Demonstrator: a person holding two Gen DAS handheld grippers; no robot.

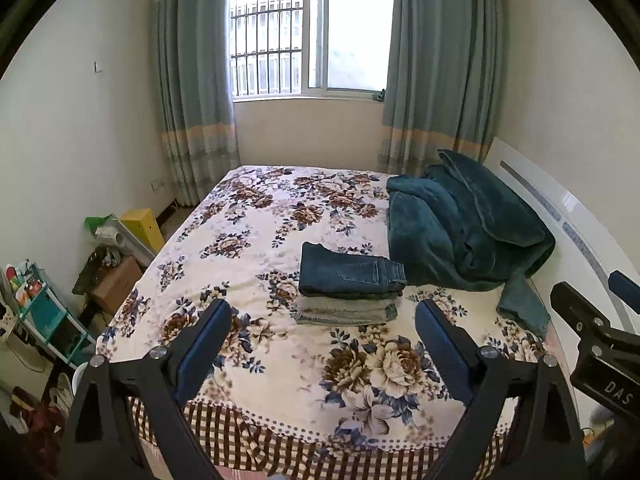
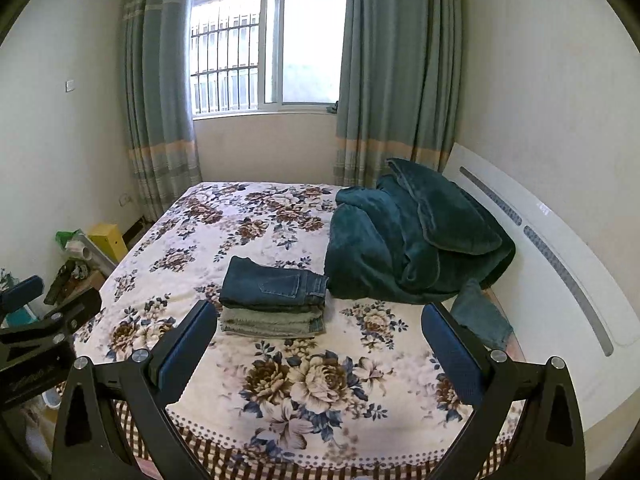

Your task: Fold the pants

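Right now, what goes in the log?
left tongs: open, empty | right tongs: open, empty | dark jeans: folded, atop grey pants | bed

Two folded pants (image 1: pixel 352 276), one blanket (image 1: pixel 464 224), two curtains (image 1: pixel 192 80)

- Dark blue jeans (image 1: pixel 350 274) (image 2: pixel 274 285): folded into a flat rectangle, back pocket and waistband turned up and toward the right; seen lying ahead of the open left gripper (image 1: pixel 324 336) and the open right gripper (image 2: pixel 320 334), apart from both.
- Grey-green pants (image 1: pixel 346 312) (image 2: pixel 272 324): folded, stacked directly beneath the jeans, edges roughly aligned; nearest the fingertips.
- Lighter blue denim piece (image 1: pixel 522 306) (image 2: pixel 482 318): unfolded, rumpled, found to the right of the stack, beyond the right-hand finger.
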